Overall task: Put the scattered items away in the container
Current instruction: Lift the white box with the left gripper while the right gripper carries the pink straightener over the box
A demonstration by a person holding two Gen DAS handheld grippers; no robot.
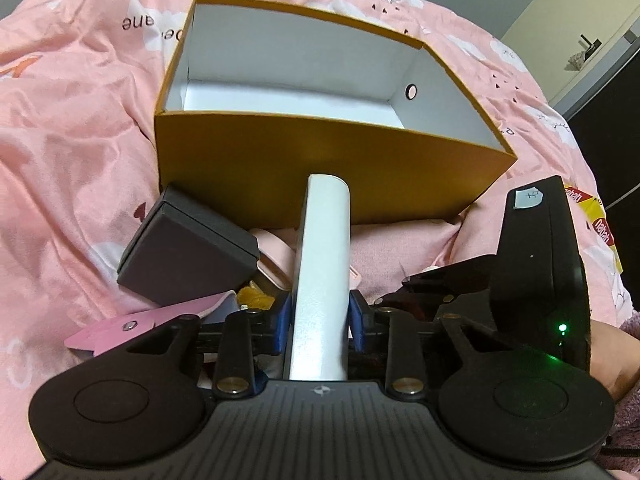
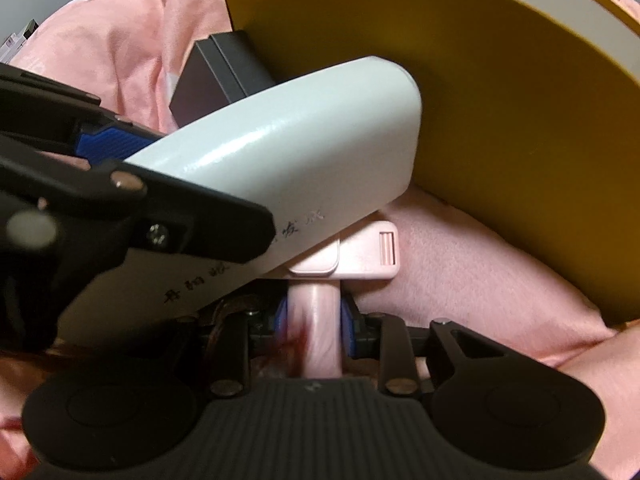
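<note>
Gripping a white case [image 1: 320,280] in the left gripper [image 1: 320,312], a pink item [image 2: 316,320] in the right gripper [image 2: 314,320], both just before the orange box [image 1: 320,152] on the bed [image 1: 72,160].

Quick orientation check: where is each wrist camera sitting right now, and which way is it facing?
Left wrist: sits behind the left gripper, looks down past the white tube it holds to the open orange box; a fuzzy sleeve shows.
Right wrist: sits behind the right gripper, which holds a pink item, close to the box wall.
Shared: tube, box, black box, pink bedding.
</note>
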